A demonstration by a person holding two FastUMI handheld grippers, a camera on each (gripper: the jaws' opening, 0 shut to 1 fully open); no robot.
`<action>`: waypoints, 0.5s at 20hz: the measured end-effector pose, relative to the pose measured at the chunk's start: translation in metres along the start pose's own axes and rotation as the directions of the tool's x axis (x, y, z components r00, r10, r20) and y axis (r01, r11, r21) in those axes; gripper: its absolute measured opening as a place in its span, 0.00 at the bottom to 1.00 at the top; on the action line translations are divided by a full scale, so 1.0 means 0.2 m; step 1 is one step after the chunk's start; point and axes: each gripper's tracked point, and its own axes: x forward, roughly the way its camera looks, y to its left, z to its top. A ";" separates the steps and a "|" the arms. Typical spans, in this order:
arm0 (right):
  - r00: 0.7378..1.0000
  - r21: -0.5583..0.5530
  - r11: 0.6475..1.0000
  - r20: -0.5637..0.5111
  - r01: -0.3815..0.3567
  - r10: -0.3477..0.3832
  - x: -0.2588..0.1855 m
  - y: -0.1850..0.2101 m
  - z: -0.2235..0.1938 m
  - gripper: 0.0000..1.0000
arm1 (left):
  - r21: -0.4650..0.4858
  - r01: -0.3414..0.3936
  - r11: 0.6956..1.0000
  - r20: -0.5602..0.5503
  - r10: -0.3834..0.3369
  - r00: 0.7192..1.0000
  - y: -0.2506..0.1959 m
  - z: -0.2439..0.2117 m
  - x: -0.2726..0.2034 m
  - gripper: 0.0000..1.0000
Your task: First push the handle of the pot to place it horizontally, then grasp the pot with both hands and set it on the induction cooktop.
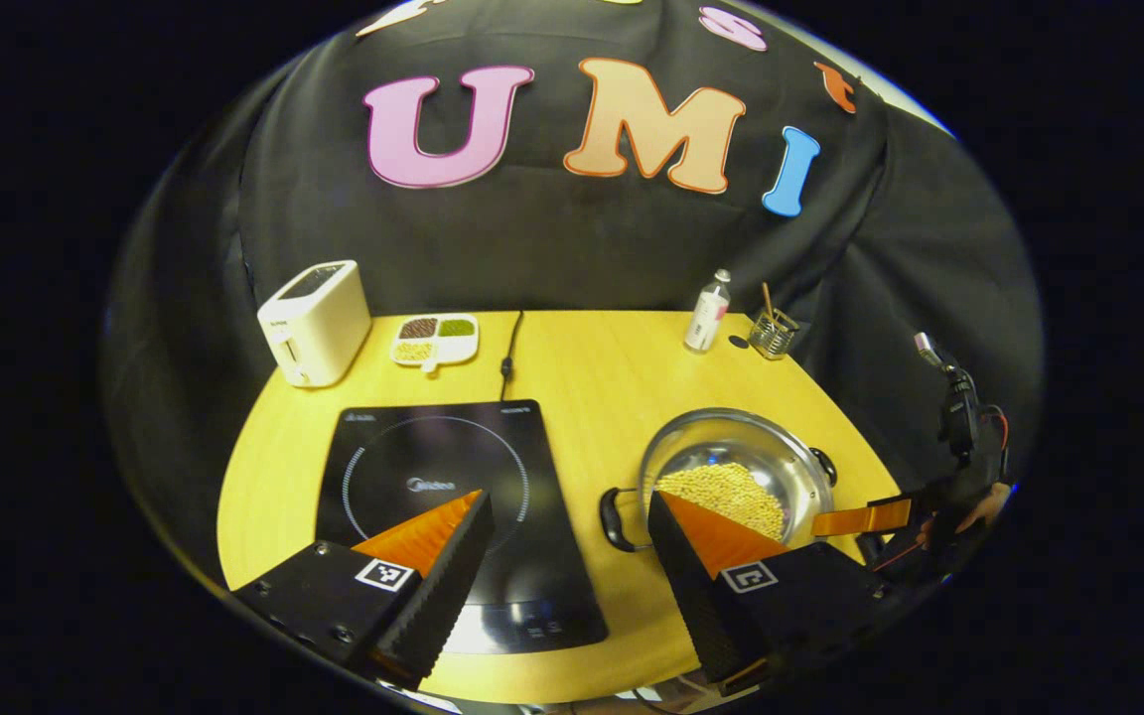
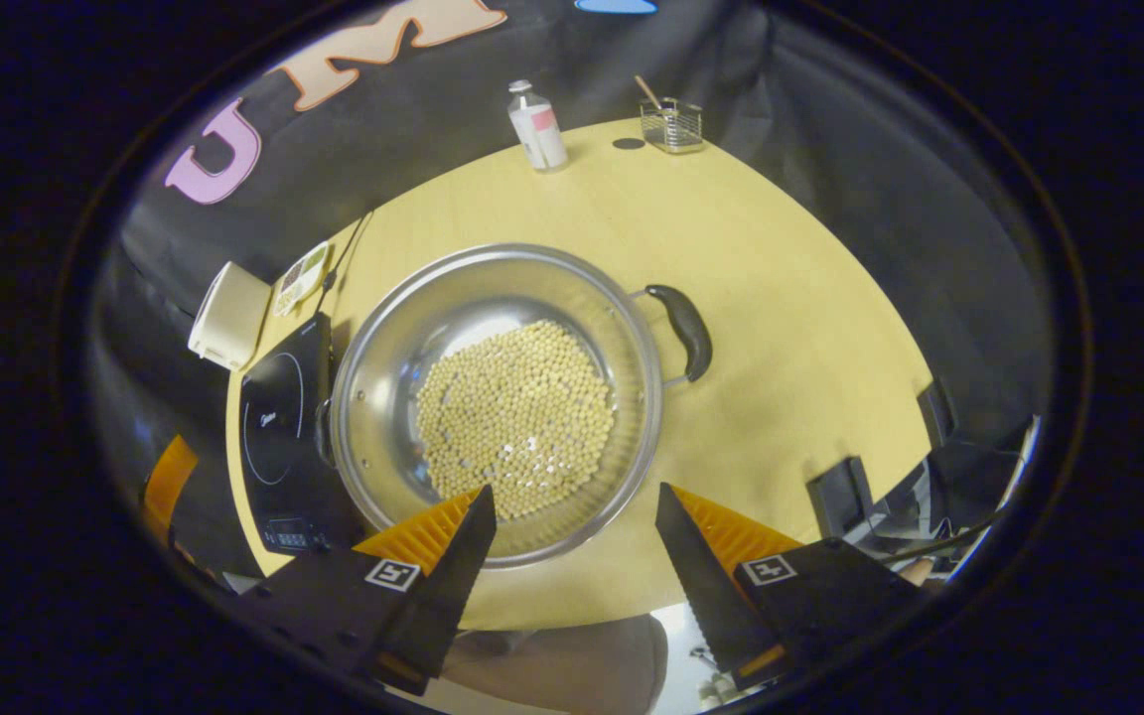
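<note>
Right now I am holding both claws above the tabletop (image 1: 592, 367), each with its jaws standing apart and nothing between them. The left claw (image 1: 572, 541) is hovering over the near edge of the induction cooktop (image 1: 453, 497), and the right claw (image 2: 572, 531) is hanging over the near rim of the pot (image 2: 493, 397).

The pot is sitting on the tabletop just beside the cooktop, to its right in the left gripper view, with a layer of pale beans (image 2: 517, 417) in the bottom. One dark handle (image 2: 683, 328) is pointing away to the right in the right gripper view; the other handle (image 1: 617, 518) is showing near the cooktop's edge in the left gripper view.

I am judging that the handles are lying slantwise, so the push is not yet finished. To do it well, I am planning to bring one finger of the right claw low beside the far handle and nudge it slowly, so the pot turns on the spot rather than sliding off. Since the beans are loose, I am keeping the pot flat and avoiding any jolt. Afterwards I am taking one handle in each claw, lifting evenly.
</note>
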 end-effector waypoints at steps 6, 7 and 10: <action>0.997 -0.041 0.997 -0.044 -0.064 0.062 0.09 -0.21 0.23 0.94 | -0.072 0.007 0.997 -0.167 -0.019 0.986 -0.15 -0.11 0.22 0.96; 0.996 -0.060 0.996 -0.056 -0.071 0.068 0.10 -0.24 0.26 0.94 | -0.082 0.010 0.997 -0.194 -0.026 0.981 -0.16 -0.13 0.26 0.95; 0.992 -0.128 0.987 -0.094 -0.093 0.081 0.17 -0.32 0.34 1.00 | -0.084 0.006 0.996 -0.262 -0.027 0.965 -0.17 -0.17 0.37 0.96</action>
